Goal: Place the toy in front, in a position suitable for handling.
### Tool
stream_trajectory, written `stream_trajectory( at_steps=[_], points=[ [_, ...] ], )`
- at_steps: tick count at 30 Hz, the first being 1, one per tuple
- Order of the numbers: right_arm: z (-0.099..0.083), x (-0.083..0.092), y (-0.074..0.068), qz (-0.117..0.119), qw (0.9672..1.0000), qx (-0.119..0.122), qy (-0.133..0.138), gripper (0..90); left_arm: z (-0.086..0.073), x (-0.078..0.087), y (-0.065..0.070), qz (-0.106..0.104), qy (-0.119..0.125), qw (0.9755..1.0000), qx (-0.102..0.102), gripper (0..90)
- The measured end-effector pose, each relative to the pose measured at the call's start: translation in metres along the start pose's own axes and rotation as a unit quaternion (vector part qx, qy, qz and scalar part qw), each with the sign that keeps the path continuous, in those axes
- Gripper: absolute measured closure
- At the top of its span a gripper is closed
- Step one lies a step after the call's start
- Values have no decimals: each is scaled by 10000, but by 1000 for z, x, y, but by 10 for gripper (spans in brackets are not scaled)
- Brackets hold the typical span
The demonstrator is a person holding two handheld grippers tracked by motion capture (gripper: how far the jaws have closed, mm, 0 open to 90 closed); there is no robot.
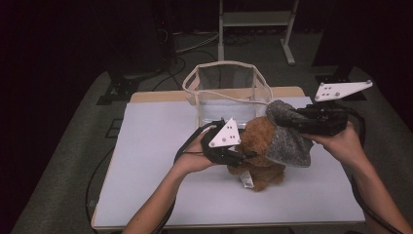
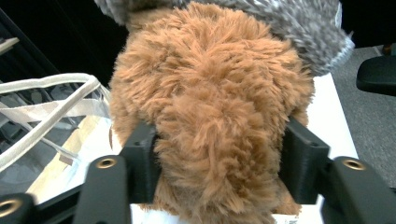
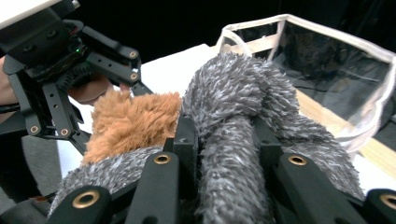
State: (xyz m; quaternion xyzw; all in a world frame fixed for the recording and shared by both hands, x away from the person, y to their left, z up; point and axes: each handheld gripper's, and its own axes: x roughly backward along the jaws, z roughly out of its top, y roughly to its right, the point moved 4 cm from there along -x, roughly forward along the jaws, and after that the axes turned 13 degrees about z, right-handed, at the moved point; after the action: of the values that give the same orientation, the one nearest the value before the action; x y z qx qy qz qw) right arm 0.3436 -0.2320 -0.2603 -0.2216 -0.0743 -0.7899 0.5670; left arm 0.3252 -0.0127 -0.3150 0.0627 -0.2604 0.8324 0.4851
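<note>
A brown plush teddy bear sits on the white table, just in front of a clear bag. My left gripper holds it from the left. In the left gripper view the jaws press into the fur of the bear on both sides, so the left gripper is shut on it. A grey fuzzy hat lies over the bear's right side and top. My right gripper comes in from the right, and in its own view the right gripper is shut on a fold of the hat.
A clear plastic bag with white trim and handles stands open at the table's far edge, right behind the bear. A metal stand is on the floor beyond. Cables trail from both grippers. A dark chair seat lies off the table's side.
</note>
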Motion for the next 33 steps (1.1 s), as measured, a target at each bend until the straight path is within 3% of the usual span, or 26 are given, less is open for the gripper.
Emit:
stream_trajectory(
  at_steps=[6,9,15,18,24,29,33],
  points=[
    [3,-18,-8,244,9997,63,78,694,2,16,-2,57,-132,9998,-153,195],
    [6,-32,-14,391,9991,144,68,693,-1,23,-4,81,-208,9996,-195,169],
    [13,-66,-24,798,9964,252,121,693,-13,41,-6,52,-137,9998,-152,139],
    [15,-85,-28,967,9948,309,97,693,-25,49,-6,60,-243,9995,-173,139],
    [10,-113,-32,1192,9924,319,19,692,-56,65,-9,186,-424,9989,11,140],
    [-2,-126,-27,1186,9924,263,-170,690,-82,76,-13,290,-560,9977,252,139],
    [-21,-134,-15,1030,9935,150,-455,689,-101,83,-14,350,-844,9953,325,128]
  ],
)
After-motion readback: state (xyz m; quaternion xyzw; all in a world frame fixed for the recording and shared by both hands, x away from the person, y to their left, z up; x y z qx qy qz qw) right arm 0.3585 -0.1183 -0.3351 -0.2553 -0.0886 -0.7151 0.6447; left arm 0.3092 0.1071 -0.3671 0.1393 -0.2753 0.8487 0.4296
